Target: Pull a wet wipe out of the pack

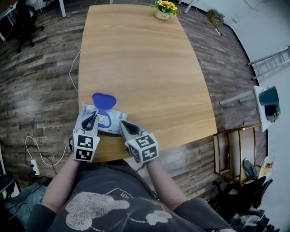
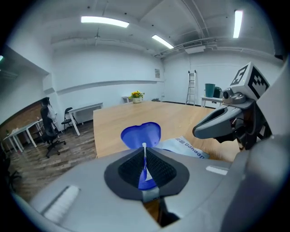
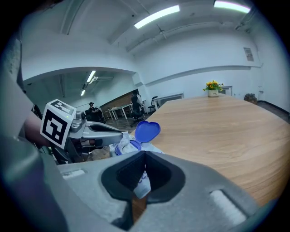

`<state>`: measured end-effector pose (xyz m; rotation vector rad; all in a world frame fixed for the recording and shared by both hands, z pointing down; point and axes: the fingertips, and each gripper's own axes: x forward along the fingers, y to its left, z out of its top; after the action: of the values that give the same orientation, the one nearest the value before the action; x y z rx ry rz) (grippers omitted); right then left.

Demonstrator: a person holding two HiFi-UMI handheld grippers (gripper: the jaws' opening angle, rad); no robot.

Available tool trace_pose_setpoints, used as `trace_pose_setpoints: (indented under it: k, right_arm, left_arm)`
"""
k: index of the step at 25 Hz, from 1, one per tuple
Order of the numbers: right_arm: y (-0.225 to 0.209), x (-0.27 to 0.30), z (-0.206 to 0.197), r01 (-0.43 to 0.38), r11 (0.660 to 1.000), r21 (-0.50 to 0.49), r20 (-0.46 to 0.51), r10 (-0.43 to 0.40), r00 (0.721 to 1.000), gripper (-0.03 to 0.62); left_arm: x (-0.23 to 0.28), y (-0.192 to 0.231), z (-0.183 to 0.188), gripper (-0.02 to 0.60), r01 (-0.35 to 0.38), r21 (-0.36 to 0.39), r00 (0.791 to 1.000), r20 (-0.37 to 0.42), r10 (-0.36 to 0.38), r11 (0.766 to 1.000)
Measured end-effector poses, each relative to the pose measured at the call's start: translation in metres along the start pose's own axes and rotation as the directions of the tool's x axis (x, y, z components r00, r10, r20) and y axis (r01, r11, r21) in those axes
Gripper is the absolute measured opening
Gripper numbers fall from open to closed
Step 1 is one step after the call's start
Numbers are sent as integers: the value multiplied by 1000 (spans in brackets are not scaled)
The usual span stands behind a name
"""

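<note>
Two grippers work at the near edge of the table (image 1: 136,59). My right gripper (image 1: 123,124) is pressed together on the near right corner of the pack (image 1: 116,119), its printed film caught between the pads. My left gripper (image 1: 94,118) is over the pack's opening, pinching a thin white strip, probably the wipe (image 2: 144,149), which stands upright between the pads. Just beyond, the blue lid (image 1: 103,100) is flipped open. A flower pot (image 1: 164,10) stands at the far edge.
</note>
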<state>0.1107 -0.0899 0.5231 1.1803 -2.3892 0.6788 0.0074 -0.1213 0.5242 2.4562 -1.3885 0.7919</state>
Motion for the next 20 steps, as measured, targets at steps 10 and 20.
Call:
trace_pose_setpoints:
  k: [10,20]
  right_arm:
    - [38,31,23,3,996,-92,-51,-8,999,-6]
    - [60,58,16,44,984,-170,-171,-73,983,-6]
  left_arm:
    - [-6,24,-12,31,81,3,996,-27,-81,997]
    - [-3,27,-36,29,144,-26,985,-90,-146,989]
